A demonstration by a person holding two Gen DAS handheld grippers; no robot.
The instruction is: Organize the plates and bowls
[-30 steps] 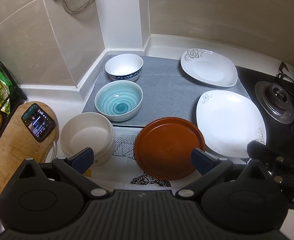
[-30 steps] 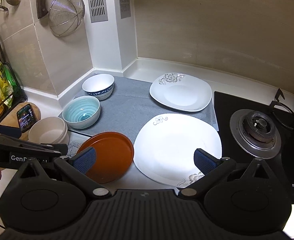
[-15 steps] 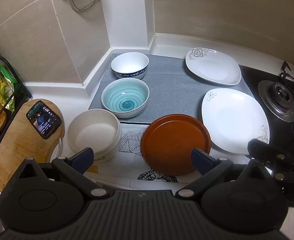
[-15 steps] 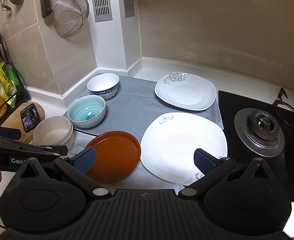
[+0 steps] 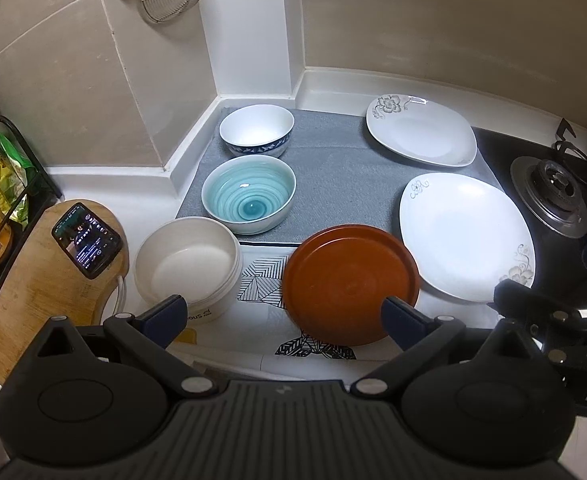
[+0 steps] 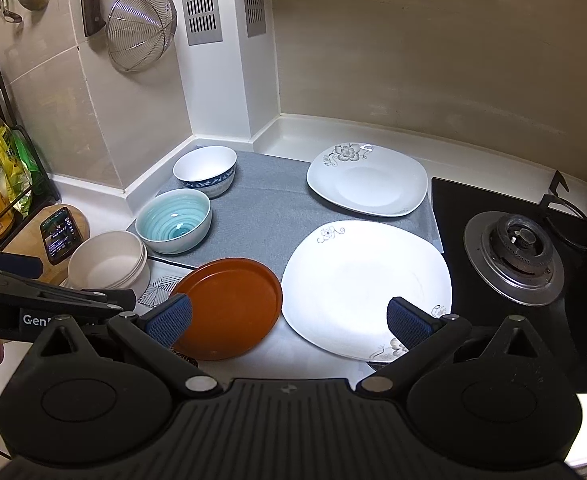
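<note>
Left wrist: left gripper agape, aloft

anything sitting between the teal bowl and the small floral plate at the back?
Nothing: only bare grey mat lies between the teal bowl and the small floral plate, clearest in the left wrist view.

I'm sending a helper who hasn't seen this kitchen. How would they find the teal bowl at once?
Start at the grey mat in the counter's corner. Three bowls line its left side; the teal bowl is the middle one. Unlike the blue-patterned bowl behind it and the plain cream bowl in front, its inside has teal rings.
</note>
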